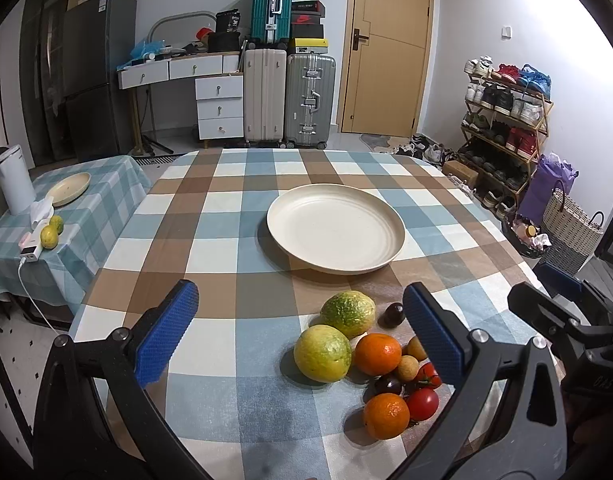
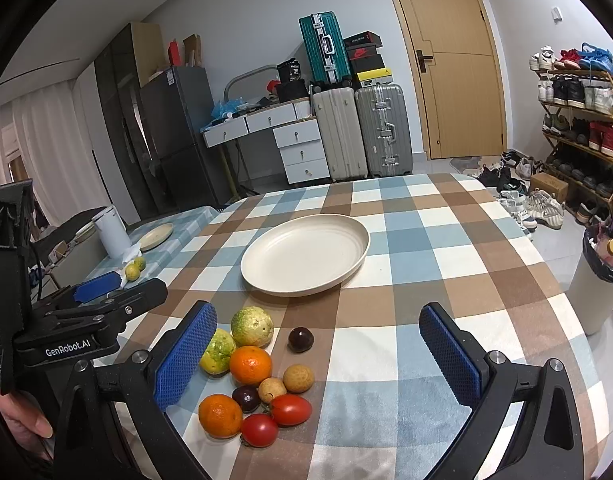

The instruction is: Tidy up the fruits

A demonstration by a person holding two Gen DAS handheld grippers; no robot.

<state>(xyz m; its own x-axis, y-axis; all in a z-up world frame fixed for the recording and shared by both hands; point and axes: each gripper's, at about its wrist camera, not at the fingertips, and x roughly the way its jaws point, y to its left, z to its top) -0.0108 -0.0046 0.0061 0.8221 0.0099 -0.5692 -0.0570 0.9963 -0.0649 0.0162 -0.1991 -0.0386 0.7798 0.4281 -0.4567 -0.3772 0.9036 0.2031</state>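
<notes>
Both tools, left tool (image 1: 302,336) and right tool (image 2: 318,354), gape empty above the fruit pile (image 2: 252,376) on the checked bench (image 2: 426,240). At twelve o'clock beyond lies a bare plate (image 2: 306,256); suitcases (image 2: 358,136), perhaps three, stand farthest.

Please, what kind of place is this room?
Most likely a lived-in home, perhaps a small apartment's dining and entry area. A checked tablecloth covers the table, suitcases stand stacked by a wooden door, and a shoe rack is full of sneakers.
</notes>
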